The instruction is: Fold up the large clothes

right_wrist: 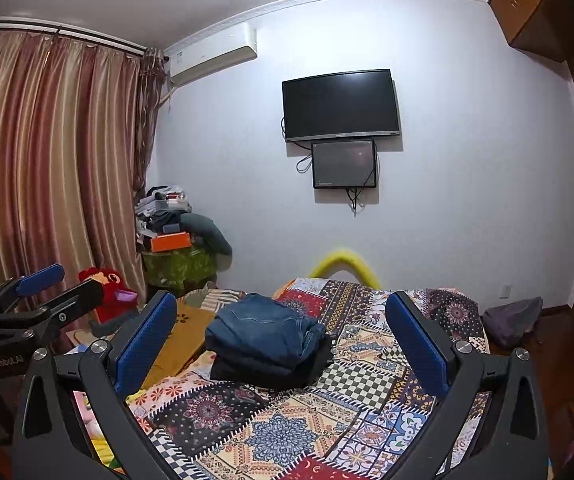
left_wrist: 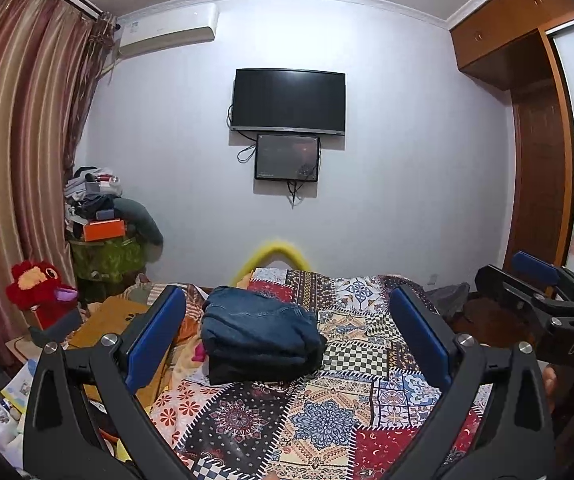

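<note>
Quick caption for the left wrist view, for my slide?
Left gripper, open and empty, faces folded jeans stacked on a patchwork bedspread, TV on the wall.

pale wall [left_wrist: 407, 160], striped curtains [left_wrist: 19, 140]

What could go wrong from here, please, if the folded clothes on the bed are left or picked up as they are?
1. The folded jeans sit on a dark garment near the bed's left edge; a nudge could tip the stack onto the clutter below.
2. Both the left gripper and the right gripper are open and hold nothing; gripping only the top layer might undo the folds.
3. The patchwork bedspread could get pinched together with the clothes.
</note>
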`<state>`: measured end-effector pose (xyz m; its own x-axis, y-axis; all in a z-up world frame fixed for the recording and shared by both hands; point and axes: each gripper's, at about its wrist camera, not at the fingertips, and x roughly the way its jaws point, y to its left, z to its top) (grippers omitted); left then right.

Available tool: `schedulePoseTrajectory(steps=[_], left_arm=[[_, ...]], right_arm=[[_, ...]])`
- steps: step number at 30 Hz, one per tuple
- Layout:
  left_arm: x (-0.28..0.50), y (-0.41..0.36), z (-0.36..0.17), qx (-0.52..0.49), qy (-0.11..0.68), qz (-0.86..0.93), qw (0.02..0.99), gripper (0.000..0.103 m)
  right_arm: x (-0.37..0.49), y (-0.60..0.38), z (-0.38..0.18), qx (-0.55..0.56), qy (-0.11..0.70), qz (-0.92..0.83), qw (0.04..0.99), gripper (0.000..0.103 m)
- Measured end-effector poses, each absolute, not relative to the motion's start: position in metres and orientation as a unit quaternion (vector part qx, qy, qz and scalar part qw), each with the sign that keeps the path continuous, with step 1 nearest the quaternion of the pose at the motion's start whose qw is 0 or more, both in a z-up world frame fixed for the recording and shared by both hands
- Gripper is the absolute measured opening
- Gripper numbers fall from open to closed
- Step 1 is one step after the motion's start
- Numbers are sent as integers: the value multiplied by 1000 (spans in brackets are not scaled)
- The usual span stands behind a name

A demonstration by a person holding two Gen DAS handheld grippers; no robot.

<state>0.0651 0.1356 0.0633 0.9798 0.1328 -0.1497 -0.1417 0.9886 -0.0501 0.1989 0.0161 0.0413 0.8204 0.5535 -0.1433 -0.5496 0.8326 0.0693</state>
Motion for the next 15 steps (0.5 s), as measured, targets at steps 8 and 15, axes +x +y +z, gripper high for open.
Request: schedulePoseTrajectory(steps=[8, 15], left_arm=[[65, 135, 63, -35, 72, 64, 995, 103], [65, 136, 63, -42, 71, 61, 995, 103]], right_arm=[[200, 16, 42, 14, 80, 290, 954, 103], [200, 16, 42, 15, 80, 287, 955, 103]])
